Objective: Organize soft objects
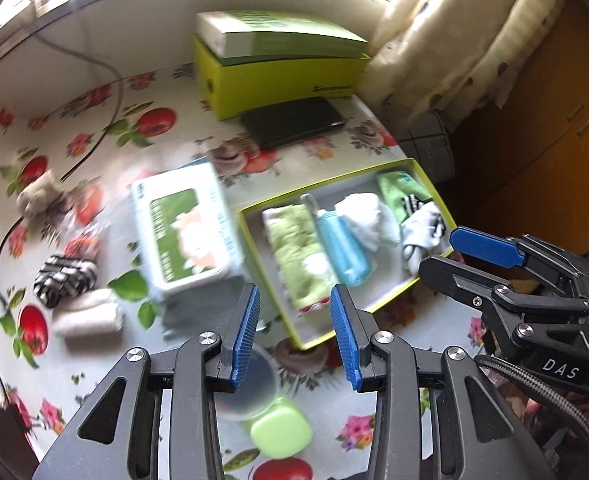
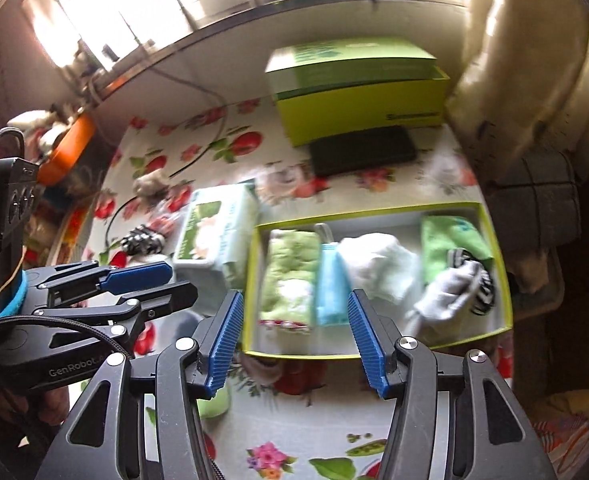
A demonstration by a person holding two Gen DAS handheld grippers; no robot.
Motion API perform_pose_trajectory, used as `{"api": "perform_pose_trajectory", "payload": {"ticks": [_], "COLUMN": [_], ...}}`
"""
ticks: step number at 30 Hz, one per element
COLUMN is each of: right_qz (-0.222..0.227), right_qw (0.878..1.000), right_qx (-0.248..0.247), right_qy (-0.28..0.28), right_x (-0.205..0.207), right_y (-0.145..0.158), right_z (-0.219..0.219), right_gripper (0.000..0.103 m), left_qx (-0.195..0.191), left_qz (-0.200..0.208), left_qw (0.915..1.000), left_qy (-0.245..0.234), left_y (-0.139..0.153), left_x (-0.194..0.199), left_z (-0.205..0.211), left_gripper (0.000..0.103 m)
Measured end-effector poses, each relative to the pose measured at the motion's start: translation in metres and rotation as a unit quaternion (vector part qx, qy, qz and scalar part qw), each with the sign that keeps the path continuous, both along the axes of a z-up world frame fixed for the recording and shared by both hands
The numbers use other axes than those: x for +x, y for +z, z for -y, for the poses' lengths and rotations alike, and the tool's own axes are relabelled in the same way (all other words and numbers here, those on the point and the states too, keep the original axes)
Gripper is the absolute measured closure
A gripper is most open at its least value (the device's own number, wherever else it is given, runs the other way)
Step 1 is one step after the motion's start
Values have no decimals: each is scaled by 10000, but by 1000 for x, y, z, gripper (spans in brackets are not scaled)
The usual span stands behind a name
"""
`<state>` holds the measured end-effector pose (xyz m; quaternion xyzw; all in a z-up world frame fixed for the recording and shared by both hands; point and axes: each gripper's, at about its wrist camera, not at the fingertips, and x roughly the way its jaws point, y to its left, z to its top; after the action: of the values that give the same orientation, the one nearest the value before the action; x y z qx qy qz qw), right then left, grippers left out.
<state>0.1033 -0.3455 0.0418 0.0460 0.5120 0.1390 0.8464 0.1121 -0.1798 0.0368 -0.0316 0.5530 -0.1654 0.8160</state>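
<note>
An open yellow-green tray box lies on the flowered table. It holds a green towel, a light blue cloth, a white cloth, a green cloth and striped socks. Left of it lie a wipes pack, a zebra-striped roll and a white roll. My left gripper is open and empty above the box's near corner. My right gripper is open and empty over the box's front edge.
A lime box with a green box on top stands at the back, a black case before it. A small green container and a grey stuffed toy lie on the table. A cable runs across the left.
</note>
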Motion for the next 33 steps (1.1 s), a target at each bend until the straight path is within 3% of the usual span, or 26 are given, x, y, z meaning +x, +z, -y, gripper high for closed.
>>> {"api": "perform_pose_trajectory", "payload": {"ticks": [12, 33], "right_qz": [-96, -167], "right_qw": [9985, 9956], "right_qx": [112, 46], "right_qy": [530, 918], "right_x": [2, 11], "right_y": [2, 1], "right_z": [-46, -82], "right_gripper": [49, 49], "left_qx": [-110, -65], "left_qz": [-97, -148], "left_qw": [9979, 9934], "left_qy": [638, 1138], "left_y": [-7, -14], "left_x": [-17, -24], "left_z": [-54, -96], "left_gripper": [65, 65]}}
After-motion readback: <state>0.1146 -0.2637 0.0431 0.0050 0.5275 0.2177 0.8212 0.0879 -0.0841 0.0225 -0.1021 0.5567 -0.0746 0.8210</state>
